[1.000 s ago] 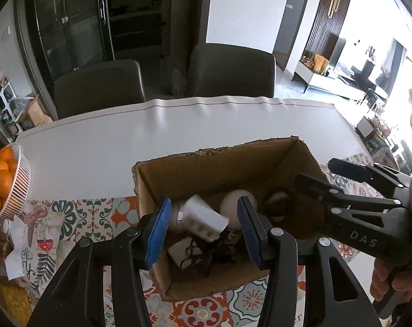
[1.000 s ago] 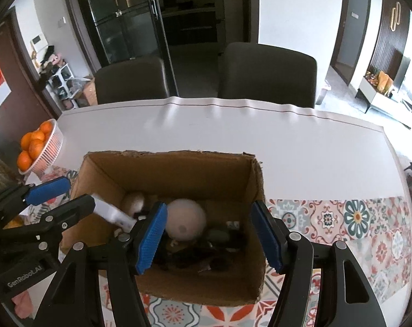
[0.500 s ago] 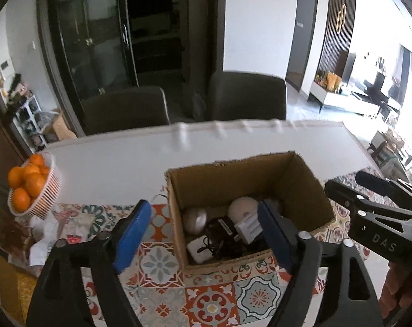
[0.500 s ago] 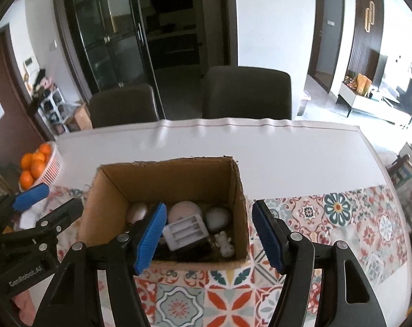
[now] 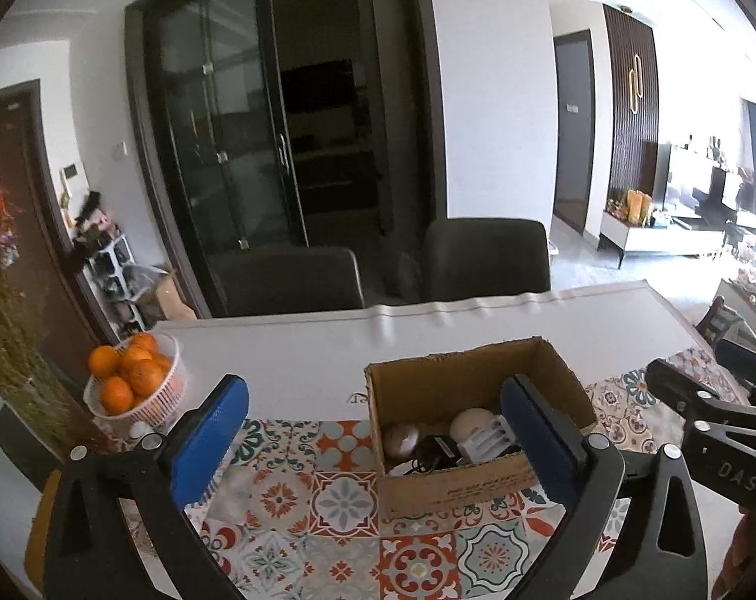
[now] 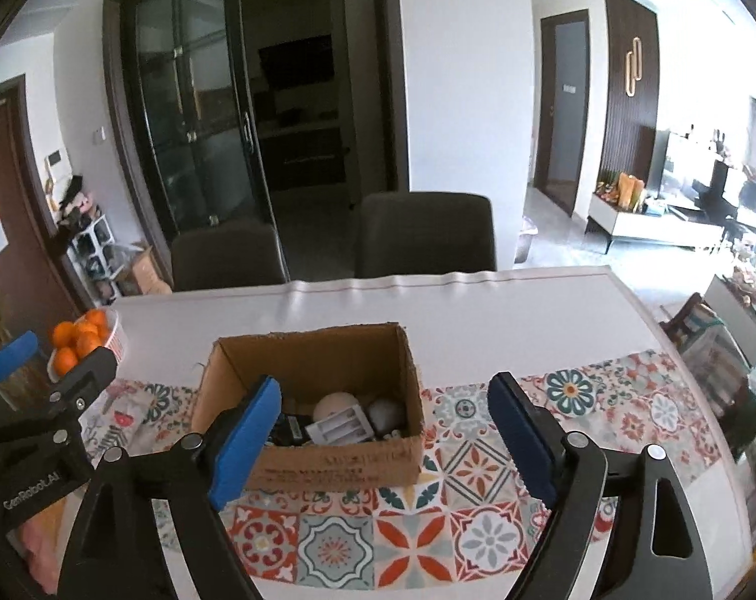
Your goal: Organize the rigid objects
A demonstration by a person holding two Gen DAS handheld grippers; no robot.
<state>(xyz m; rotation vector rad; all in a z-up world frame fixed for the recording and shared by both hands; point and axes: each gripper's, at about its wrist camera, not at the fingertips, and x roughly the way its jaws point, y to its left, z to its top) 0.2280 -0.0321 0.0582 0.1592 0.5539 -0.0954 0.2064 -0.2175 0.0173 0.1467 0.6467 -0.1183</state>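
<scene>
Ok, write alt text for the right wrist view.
An open brown cardboard box of small white and black gadgets sits on a patterned tile-print table runner, framed by the open, empty blue-padded right gripper. A white basket of oranges stands left.

Open cardboard box (image 6: 328,465) on patterned runner; white battery holder (image 6: 339,428), round items, black cables inside.

A brown cardboard box (image 6: 338,465) sits on a multicoloured floral-tile runner (image 6: 478,530) beside oranges (image 5: 128,375) in a white basket (image 5: 150,407).
</scene>
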